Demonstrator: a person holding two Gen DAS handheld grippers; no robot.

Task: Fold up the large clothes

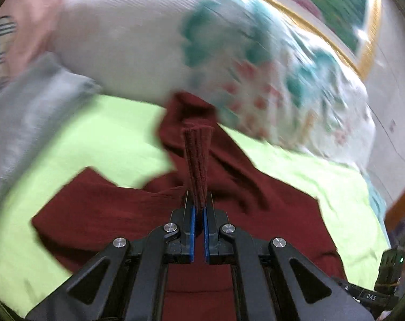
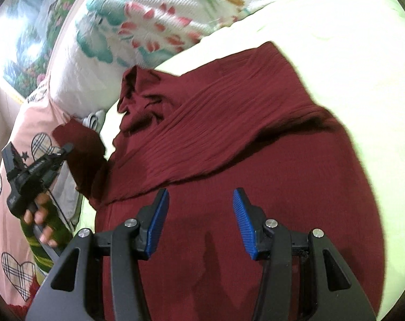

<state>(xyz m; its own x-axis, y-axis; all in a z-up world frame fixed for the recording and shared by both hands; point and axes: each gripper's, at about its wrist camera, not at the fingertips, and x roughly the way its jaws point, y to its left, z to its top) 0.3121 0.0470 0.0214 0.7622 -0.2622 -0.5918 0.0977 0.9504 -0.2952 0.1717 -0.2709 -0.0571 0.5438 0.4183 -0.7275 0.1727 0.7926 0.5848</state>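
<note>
A dark red ribbed garment (image 1: 116,208) lies spread on a lime-green sheet (image 1: 76,133). My left gripper (image 1: 199,208) is shut on a folded edge of the garment, which stands up between its blue pads and is lifted above the rest of the cloth. In the right wrist view the garment (image 2: 229,139) lies partly folded over itself. My right gripper (image 2: 199,200) is open and empty just above the garment's lower part. The left gripper (image 2: 66,147) shows at the left of that view, holding a raised corner of the cloth.
A white pillow with teal and red flowers (image 1: 229,61) lies behind the garment; it also shows in the right wrist view (image 2: 138,24). A grey cloth (image 1: 23,107) lies at the left. A pink sheet with plaid hearts (image 2: 12,200) is at the left. A framed landscape picture (image 1: 336,2) hangs behind.
</note>
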